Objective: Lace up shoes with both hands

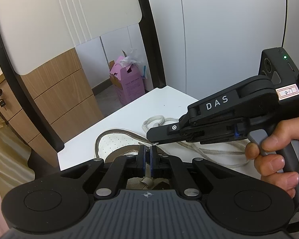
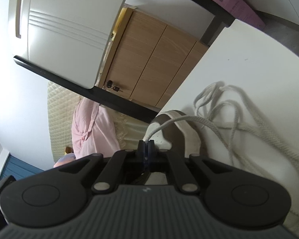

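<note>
While clamped by the right gripper (image 2: pixel 147 145), woven grey lace (image 2: pixel 209 122) over perforated white shoe (image 1: pixel 117 141); left gripper (image 1: pixel 148 153) nearly closed.

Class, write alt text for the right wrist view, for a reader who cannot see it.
The right gripper is shut on a grey shoelace that arches up from its fingertips over a white and brown shoe. More loose lace lies in loops on the white table to the right. Behind are a wooden cabinet and a pink cloth.
</note>
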`<state>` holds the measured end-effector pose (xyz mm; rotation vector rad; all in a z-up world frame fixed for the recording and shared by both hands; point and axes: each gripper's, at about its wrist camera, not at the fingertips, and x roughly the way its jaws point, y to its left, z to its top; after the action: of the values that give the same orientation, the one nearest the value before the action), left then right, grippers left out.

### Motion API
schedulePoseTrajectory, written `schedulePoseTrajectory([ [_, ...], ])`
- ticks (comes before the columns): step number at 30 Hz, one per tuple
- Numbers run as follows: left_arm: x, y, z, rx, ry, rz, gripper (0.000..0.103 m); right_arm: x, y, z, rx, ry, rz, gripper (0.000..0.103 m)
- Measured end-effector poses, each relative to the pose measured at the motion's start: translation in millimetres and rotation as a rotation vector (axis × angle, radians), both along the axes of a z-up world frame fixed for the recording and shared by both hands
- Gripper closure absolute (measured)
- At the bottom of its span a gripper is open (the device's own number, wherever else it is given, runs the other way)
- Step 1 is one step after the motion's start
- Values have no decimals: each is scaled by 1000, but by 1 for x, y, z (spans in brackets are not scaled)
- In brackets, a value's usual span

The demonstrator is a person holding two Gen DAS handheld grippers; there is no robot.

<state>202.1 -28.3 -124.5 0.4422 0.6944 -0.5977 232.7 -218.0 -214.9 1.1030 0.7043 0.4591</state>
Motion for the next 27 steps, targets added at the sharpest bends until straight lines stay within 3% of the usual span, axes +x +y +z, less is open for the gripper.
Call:
schedulePoseTrajectory([
  [8, -1, 1, 0, 0, -8, -2, 98, 1, 1, -4, -28, 24, -11, 99],
  [21, -1, 3, -1, -6, -11, -6, 98, 2, 5, -3, 18, 1, 6, 99],
  [23, -1, 3, -2, -7, -10, -8, 98, 2, 3, -3, 4, 6, -1, 94],
  [27, 0, 3, -2, -8, -10, -9, 98, 1, -5, -7, 21, 28, -35, 74],
])
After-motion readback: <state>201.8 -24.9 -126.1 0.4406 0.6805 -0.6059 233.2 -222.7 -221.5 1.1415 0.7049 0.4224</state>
